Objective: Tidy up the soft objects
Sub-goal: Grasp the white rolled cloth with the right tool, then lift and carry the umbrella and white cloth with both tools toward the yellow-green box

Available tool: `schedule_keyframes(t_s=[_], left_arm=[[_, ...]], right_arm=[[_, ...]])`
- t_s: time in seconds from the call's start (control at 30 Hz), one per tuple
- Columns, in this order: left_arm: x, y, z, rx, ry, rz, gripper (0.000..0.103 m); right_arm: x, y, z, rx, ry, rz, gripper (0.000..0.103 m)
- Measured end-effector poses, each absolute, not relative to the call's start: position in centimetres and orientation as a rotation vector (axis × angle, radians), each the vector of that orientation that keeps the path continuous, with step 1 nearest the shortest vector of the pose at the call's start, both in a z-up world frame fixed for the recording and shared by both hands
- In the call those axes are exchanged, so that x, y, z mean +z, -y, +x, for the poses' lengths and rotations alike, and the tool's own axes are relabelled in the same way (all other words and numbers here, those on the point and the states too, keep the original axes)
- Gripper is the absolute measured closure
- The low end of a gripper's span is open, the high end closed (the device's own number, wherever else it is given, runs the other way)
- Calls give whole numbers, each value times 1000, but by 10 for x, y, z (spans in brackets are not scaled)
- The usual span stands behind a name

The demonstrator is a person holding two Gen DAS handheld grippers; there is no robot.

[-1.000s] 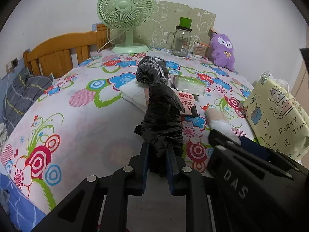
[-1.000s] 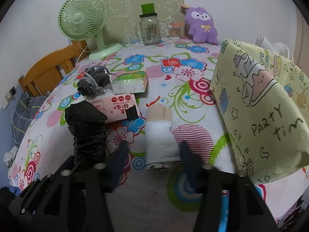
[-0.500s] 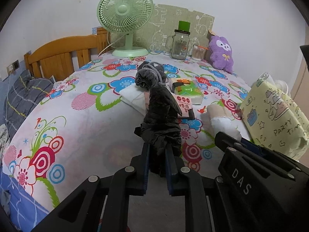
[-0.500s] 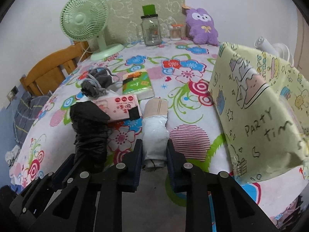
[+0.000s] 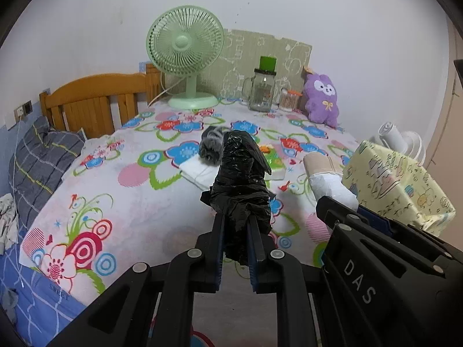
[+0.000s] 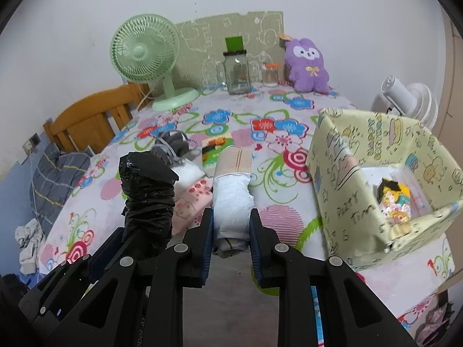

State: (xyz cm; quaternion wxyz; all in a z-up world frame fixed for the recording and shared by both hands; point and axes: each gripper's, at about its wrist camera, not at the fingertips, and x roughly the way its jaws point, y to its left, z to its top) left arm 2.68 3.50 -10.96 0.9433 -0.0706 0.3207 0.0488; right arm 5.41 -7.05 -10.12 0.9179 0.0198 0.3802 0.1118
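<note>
Both bundles now lifted, fingers pinching black roll [image 5: 240, 185] and white roll [image 6: 231, 202], above floral bedspread [image 5: 121, 190].

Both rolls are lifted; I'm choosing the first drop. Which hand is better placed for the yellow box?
Right. The right gripper, clamping the white roll, sits beside the yellow box; the left gripper with the black roll is farther.

Black plastic tongs [image 5: 235, 241], blue inner pads, silver screws; white "DAS" lettering

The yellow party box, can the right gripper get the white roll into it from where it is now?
Probably yes. The right gripper is shut on the white roll, and the yellow party box stands just beside it with its top open. Nothing lies between them, though a colourful packet already sits inside.
</note>
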Motion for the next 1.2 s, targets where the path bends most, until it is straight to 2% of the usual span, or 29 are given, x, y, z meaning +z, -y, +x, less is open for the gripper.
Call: schedule_keyframes(t_s=[0.7, 1.2], left_arm=[[-39, -22, 14, 36, -560, -102, 91], [-25, -3, 25, 24, -546, -74, 91]], right_arm=[[-26, 86, 32, 236, -652, 44, 77], [-13, 102, 42, 237, -632, 56, 77]])
